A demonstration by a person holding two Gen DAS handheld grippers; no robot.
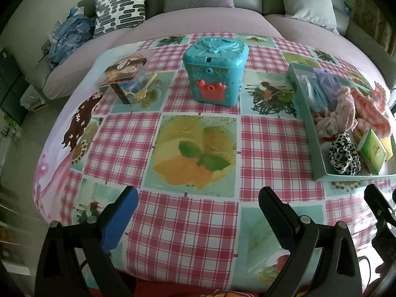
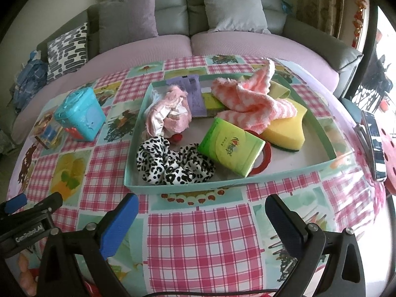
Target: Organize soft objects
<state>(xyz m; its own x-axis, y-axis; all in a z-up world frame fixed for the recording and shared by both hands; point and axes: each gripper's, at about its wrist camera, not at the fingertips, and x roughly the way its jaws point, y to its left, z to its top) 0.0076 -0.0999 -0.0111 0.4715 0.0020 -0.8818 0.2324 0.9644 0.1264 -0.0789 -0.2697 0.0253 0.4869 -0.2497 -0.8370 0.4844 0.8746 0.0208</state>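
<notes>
Glossy plastic box (image 1: 214, 70), fluffy towel (image 2: 250, 101)

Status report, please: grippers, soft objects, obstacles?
Left gripper and right gripper open, empty. Soft objects heaped in tray, untouched. Nothing between right gripper and tray.

A shallow tray (image 2: 138, 133) sits at the table's (image 2: 203, 242) centre in the right wrist view, a lidded box (image 2: 80, 117) beside it at 9 o'clock. Inside, a scrunchie (image 2: 170, 165) lies at 7 o'clock, a tissue pack (image 2: 230, 148) at centre, a sponge (image 2: 284, 128) at 3 o'clock, a towel (image 2: 250, 99) draped at 1 o'clock. A sofa (image 2: 222, 7) stands behind at 12 o'clock.
</notes>
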